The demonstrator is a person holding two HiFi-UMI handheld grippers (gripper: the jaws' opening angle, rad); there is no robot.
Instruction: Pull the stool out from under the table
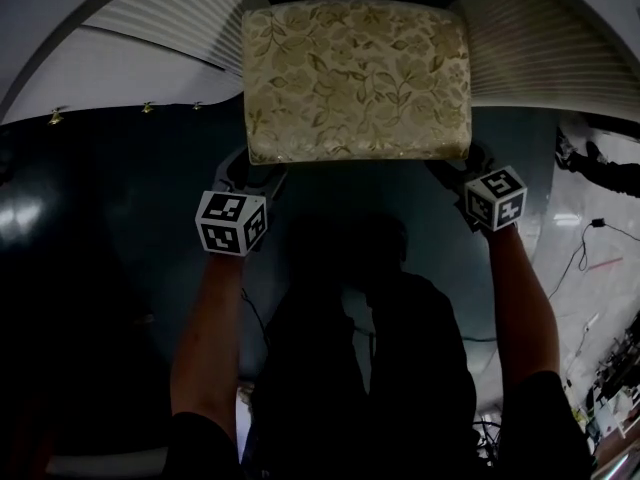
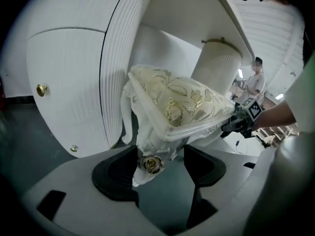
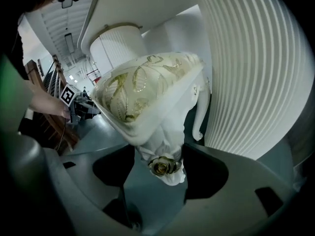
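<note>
Stool point(image 1: 355, 78) sits top centre in the head view, between the fluted white pedestals of the table point(image 1: 545, 48). Left gripper point(image 1: 252, 176) jaws are clamped on the leg at the seat's lower-left corner. Right gripper point(image 1: 458, 176) jaws are clamped on the leg at its lower-right corner. A gold rosette point(image 2: 150, 165) sits between the pads.

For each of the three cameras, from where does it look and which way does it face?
Head view: on the person's head, looking steeply down at the stool, the table and both forearms.
Left gripper view: along the left gripper, shut on a stool corner; right gripper beyond.
Right gripper view: the same from the other near corner.
All share the stool.
</note>
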